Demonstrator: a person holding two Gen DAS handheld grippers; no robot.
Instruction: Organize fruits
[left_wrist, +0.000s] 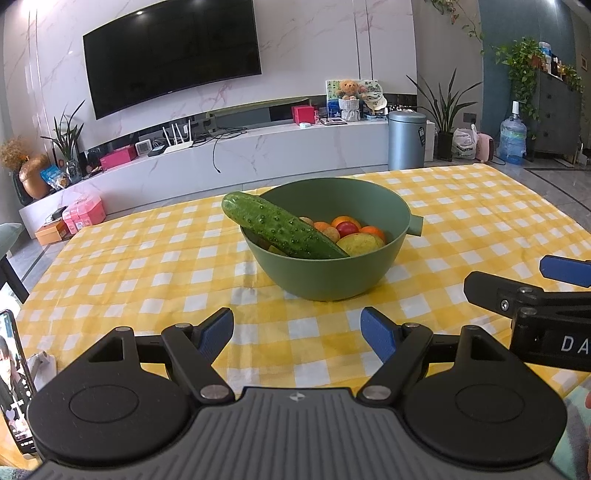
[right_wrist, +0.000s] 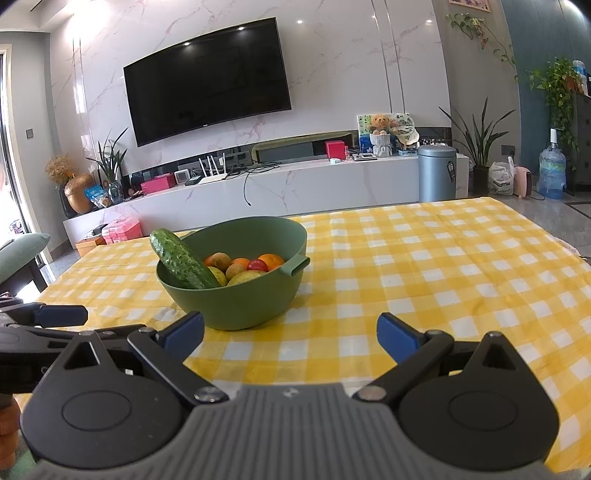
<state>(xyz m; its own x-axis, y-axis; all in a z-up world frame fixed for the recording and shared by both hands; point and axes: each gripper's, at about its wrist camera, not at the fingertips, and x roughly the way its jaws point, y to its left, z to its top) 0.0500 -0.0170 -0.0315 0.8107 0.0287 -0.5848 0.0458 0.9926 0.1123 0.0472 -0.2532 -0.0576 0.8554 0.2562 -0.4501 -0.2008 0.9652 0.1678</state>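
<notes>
A home living room.
A wall-mounted television (right_wrist: 208, 79) hangs on a marble-look wall above a long low media console (right_wrist: 295, 184) crowded with a router, boxes and a teddy bear (right_wrist: 380, 125). Potted plants (right_wrist: 480, 147), a water jug (right_wrist: 551, 171) and a yellow checked tablecloth (right_wrist: 424, 266) complete the domestic setting.

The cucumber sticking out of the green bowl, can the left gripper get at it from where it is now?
Probably yes. The left gripper is open and empty, the checked cloth between it and the bowl is bare, and the cucumber lies on top of the other fruit with its end over the rim.
</notes>
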